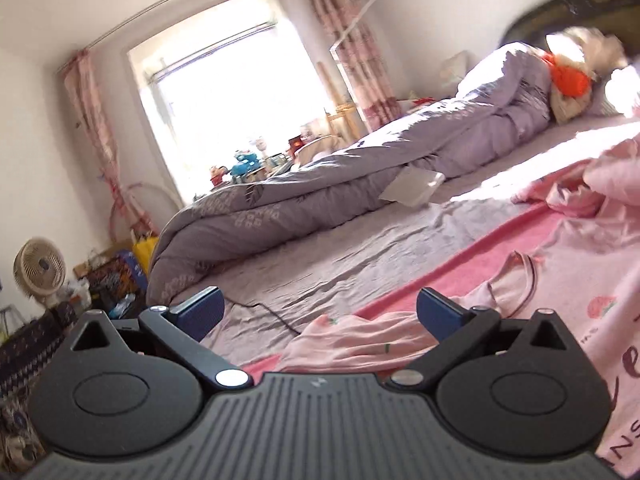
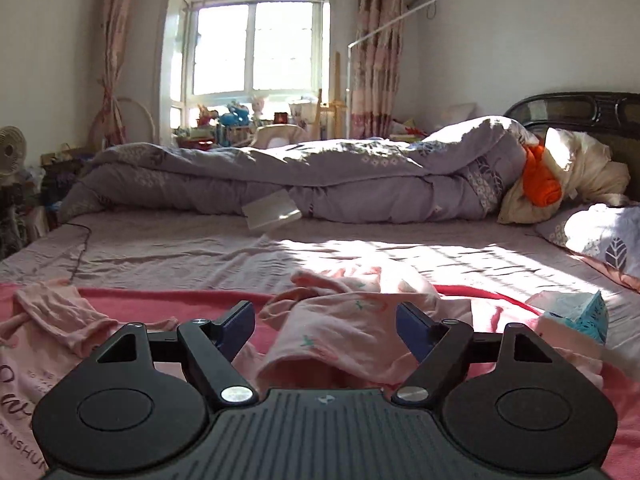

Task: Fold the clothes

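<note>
Bed (image 2: 360, 248): pink shirt (image 2: 340, 328) crumpled, sleeve bunched.

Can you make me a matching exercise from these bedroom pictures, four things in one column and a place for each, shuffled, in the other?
Things:
1. orange cloth
2. tissue pack
3. electric fan
4. pink garment

Places:
A. between the open right gripper fingers
B. far left, by the wall
C. on the pink blanket, right side
D. near the headboard, on a cream bundle

Pairs: 1-D, 2-C, 3-B, 4-A
</note>
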`<state>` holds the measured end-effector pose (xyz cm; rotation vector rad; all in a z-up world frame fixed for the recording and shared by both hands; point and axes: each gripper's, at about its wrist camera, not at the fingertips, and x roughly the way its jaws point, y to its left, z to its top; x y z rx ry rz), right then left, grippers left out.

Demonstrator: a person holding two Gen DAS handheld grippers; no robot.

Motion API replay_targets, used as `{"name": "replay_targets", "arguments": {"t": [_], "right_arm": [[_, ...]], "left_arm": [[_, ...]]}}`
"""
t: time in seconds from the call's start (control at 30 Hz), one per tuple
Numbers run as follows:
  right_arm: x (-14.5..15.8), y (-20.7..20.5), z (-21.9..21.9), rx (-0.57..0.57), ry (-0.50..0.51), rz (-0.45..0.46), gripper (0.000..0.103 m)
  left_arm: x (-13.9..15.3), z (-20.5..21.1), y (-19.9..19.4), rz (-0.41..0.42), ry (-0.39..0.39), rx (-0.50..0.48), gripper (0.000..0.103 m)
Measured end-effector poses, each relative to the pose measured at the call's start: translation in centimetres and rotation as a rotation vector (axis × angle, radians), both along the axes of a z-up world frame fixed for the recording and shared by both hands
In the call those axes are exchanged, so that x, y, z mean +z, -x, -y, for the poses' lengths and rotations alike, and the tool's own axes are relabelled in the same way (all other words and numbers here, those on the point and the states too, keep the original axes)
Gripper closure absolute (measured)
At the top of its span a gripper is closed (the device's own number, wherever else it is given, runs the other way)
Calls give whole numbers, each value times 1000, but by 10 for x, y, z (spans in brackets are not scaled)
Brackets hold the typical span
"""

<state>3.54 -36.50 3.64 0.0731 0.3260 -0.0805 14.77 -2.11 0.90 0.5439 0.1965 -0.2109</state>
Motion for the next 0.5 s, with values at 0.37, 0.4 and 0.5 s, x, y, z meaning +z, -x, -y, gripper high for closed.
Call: {"name": "replay_targets", "arguments": {"t": [0.37, 0.4, 0.5], "right_arm": [[-63, -35, -21, 364, -392, -65, 23], [-66, -37, -18, 368, -417, -79, 23], [-74, -39, -4, 387, -519, -74, 23]], "left_arm": [[-66, 91, -42, -179, -244, -130, 0], [-64, 93, -48, -200, -218, -115, 7], [-62, 92, -66, -252, -150, -51, 50]]}}
